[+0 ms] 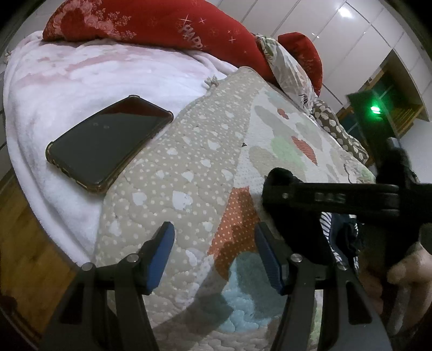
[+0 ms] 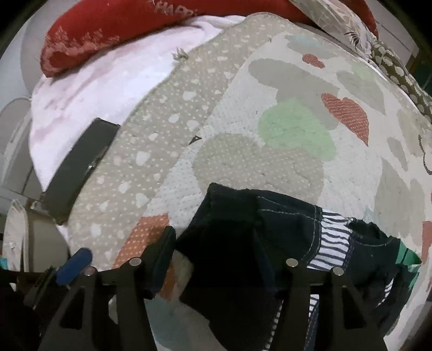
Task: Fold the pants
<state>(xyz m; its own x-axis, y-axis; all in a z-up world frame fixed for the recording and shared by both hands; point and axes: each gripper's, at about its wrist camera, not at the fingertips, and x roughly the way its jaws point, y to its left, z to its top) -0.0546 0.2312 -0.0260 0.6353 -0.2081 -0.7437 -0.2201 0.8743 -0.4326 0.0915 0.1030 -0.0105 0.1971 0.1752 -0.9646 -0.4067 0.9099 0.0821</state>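
On a bed covered by a patchwork quilt, the left gripper is hovering with its blue-padded fingers spread apart and nothing between them. A dark smartphone is lying at 10 o'clock in the left wrist view, resting on a pale pink blanket just beside the quilt's edge. Red pillows are piled at 12 o'clock along the far side of the bed.

The right gripper is reaching over the dark pants, which are lying bunched on the quilt at 5 to 6 o'clock in the right wrist view, a striped lining showing at the waistband. Dark cloth is filling the gap between the fingers, which are standing wide; whether they are pinching it cannot be told. In the left wrist view the right gripper's black body is crossing at 3 o'clock, with the pants just below it.
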